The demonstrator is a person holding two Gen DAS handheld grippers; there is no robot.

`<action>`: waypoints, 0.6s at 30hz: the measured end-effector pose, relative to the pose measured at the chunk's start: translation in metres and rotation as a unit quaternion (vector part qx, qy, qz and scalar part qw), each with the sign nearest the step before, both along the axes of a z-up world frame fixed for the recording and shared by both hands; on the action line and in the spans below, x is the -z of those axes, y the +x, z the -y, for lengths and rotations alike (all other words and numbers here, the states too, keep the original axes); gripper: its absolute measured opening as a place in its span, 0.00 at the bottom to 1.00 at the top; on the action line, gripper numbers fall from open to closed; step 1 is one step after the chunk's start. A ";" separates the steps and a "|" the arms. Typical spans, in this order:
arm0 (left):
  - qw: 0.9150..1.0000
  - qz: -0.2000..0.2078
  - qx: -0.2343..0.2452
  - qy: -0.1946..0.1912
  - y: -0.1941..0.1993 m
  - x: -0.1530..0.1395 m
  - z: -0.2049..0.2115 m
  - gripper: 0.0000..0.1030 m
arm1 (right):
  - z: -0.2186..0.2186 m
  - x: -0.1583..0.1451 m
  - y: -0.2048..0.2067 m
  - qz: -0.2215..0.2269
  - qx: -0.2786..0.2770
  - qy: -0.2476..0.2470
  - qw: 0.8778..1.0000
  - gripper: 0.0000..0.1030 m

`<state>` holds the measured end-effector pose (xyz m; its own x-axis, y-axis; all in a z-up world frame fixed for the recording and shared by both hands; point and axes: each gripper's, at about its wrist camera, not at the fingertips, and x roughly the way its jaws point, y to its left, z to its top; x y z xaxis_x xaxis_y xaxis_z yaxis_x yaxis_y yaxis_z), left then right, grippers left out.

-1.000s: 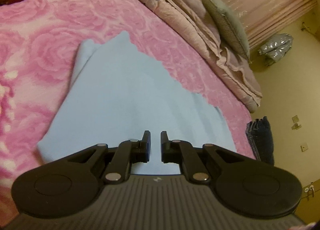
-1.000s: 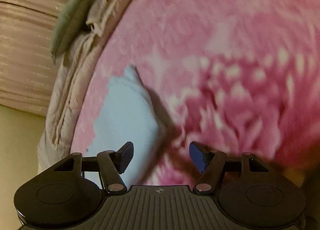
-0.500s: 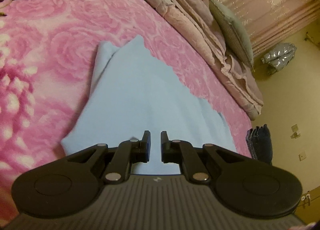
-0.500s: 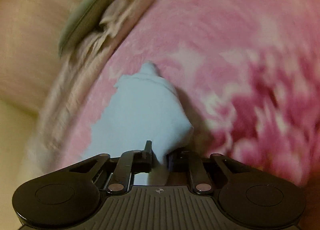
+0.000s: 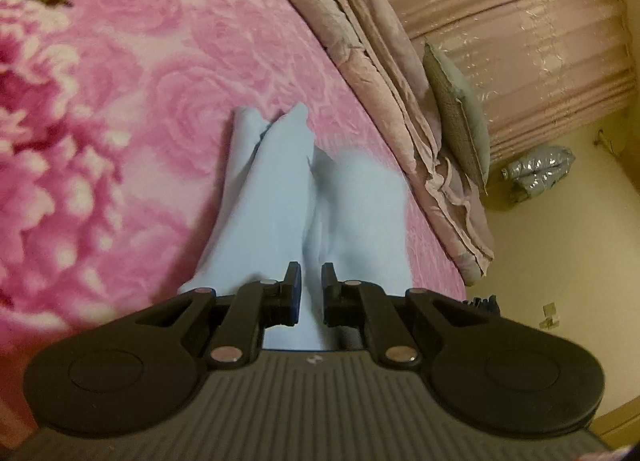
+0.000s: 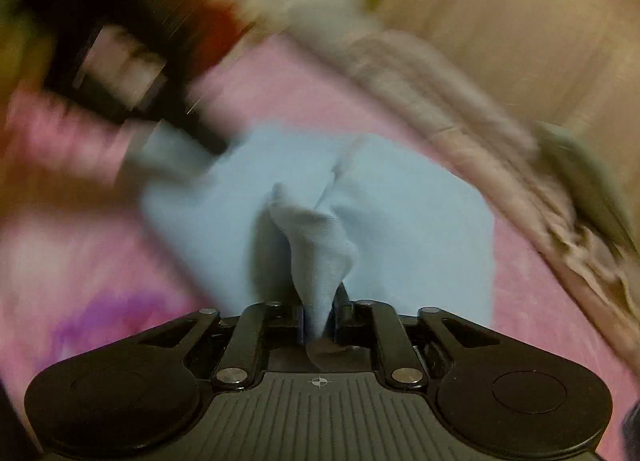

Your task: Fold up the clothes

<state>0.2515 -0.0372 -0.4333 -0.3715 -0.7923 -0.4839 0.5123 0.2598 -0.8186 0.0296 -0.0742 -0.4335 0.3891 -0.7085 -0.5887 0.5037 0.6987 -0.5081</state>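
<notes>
The fingers [image 6: 298, 325] of the right gripper [image 6: 320, 321] are squeezed on a bunched-up corner of the light blue cloth [image 6: 360, 221]. Its jaws have just been closing and then easing a little, and the cloth is pinched between them, poking up in a soft point. The left gripper [image 5: 311, 289] has its fingers [image 5: 294, 289] close together too, and blue cloth runs up between them, so it looks like it holds an edge.

Both grippers hold the cloth so they can lift one side and lay it over the other side. That is how a fold is made.

The cloth lies on the pink flowery blanket [image 5: 140, 101] that covers the bed. It is humped in the middle with a deep crease, not flat, because it is being pulled up from two places.

Beside the blanket, a dusty pink quilt [image 5: 380, 81] is heaped along the bed's edge, with a grey-green cushion [image 5: 456, 109] leaning on it. The right view is very blurry, so small things there cannot be told.
</notes>
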 end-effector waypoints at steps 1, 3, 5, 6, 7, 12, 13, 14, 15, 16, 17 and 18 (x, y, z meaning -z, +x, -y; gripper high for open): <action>1.000 -0.002 0.000 0.000 0.000 0.000 -0.001 0.05 | -0.003 0.005 0.003 -0.012 -0.006 -0.011 1.000 0.19; 1.000 -0.008 0.000 -0.001 0.001 0.001 -0.001 0.06 | -0.001 -0.003 -0.005 -0.001 -0.009 0.003 1.000 0.33; 1.000 -0.015 0.001 -0.002 0.001 0.001 0.002 0.10 | 0.001 -0.017 -0.018 0.022 -0.013 0.018 1.000 0.78; 1.000 -0.018 0.001 -0.003 0.001 0.001 0.003 0.11 | -0.001 -0.028 -0.029 0.039 -0.015 0.019 0.999 0.88; 1.000 -0.020 0.002 -0.004 -0.001 0.001 0.007 0.15 | 0.001 -0.037 -0.039 0.056 -0.014 0.025 0.998 0.88; 1.000 -0.028 0.010 0.006 -0.004 0.004 0.033 0.24 | 0.017 -0.074 -0.089 0.154 0.050 0.107 0.981 0.87; 1.000 -0.022 0.014 0.014 -0.004 0.006 0.041 0.24 | 0.030 -0.077 -0.105 0.191 0.089 0.145 0.967 0.87; 0.999 -0.017 0.018 0.022 -0.003 0.007 0.049 0.24 | 0.043 -0.080 -0.121 0.227 0.128 0.183 0.948 0.87; 0.999 -0.010 0.025 0.027 -0.003 0.009 0.057 0.24 | 0.057 -0.081 -0.137 0.265 0.168 0.219 0.924 0.84; 0.999 -0.002 0.033 0.032 -0.003 0.010 0.065 0.25 | 0.073 -0.077 -0.152 0.306 0.205 0.256 0.894 0.79; 0.998 -0.003 0.042 0.035 -0.002 0.012 0.073 0.25 | 0.090 -0.072 -0.166 0.346 0.238 0.295 0.858 0.68; 0.998 -0.010 0.051 0.035 -0.002 0.016 0.081 0.26 | 0.107 -0.064 -0.181 0.382 0.278 0.337 0.814 0.55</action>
